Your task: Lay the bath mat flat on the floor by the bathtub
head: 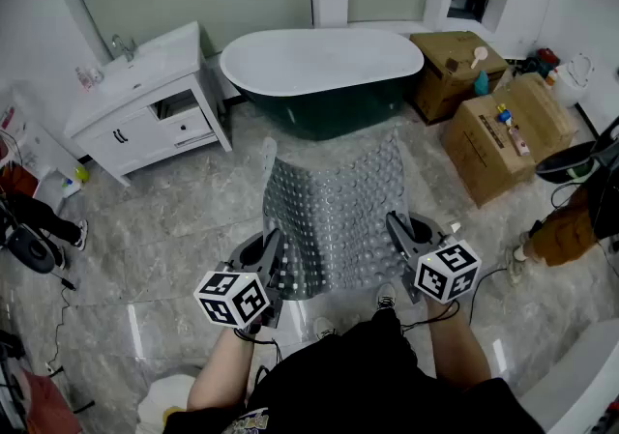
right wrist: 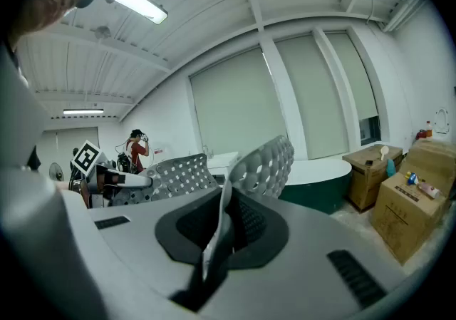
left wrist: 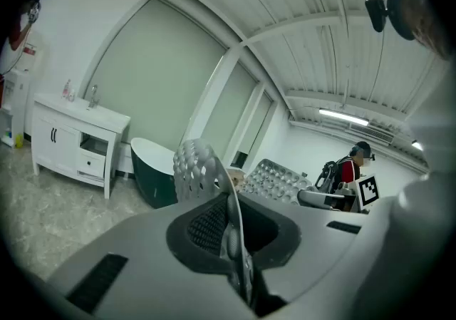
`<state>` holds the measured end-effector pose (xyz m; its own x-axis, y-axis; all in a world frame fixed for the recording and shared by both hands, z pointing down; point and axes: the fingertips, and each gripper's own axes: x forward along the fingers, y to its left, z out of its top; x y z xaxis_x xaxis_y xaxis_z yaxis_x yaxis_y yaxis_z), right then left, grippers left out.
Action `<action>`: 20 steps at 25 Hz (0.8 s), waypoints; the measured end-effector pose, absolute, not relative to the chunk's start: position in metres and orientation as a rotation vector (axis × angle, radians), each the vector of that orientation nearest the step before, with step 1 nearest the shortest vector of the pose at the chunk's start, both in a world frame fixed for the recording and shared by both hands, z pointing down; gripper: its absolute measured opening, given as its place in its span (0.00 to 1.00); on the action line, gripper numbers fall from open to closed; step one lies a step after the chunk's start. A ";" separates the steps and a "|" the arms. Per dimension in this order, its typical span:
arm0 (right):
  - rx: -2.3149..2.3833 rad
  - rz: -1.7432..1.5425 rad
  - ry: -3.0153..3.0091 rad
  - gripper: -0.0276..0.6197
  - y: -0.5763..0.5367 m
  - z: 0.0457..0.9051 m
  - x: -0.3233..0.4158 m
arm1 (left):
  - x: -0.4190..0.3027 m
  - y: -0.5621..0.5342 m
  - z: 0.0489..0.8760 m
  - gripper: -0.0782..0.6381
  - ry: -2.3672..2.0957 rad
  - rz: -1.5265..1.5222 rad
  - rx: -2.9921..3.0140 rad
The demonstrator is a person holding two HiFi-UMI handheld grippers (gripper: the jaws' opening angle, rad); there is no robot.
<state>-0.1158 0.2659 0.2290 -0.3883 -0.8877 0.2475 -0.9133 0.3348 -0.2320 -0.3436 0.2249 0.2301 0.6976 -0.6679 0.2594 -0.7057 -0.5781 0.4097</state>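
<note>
A grey perforated bath mat (head: 334,205) hangs spread between my two grippers, above the marble floor in front of the dark green bathtub (head: 324,74). My left gripper (head: 271,253) is shut on the mat's near left corner, and its own view shows the mat's edge (left wrist: 196,165) pinched between the jaws. On the near right corner my right gripper (head: 398,234) is shut too, with the mat (right wrist: 267,162) rising out of its jaws. The mat's far edge curls up towards the tub. Both grippers point slightly downward.
A white vanity with a sink (head: 145,103) stands left of the tub. Cardboard boxes (head: 493,132) with small items on top sit at the right. Cables and a person's legs (head: 571,219) are at the far right; another person's foot (head: 58,224) is at the left.
</note>
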 end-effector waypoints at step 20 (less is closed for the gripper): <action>1.663 0.601 -2.513 0.09 0.244 0.249 -0.109 | -0.336 0.205 0.245 0.15 -1.052 0.117 2.394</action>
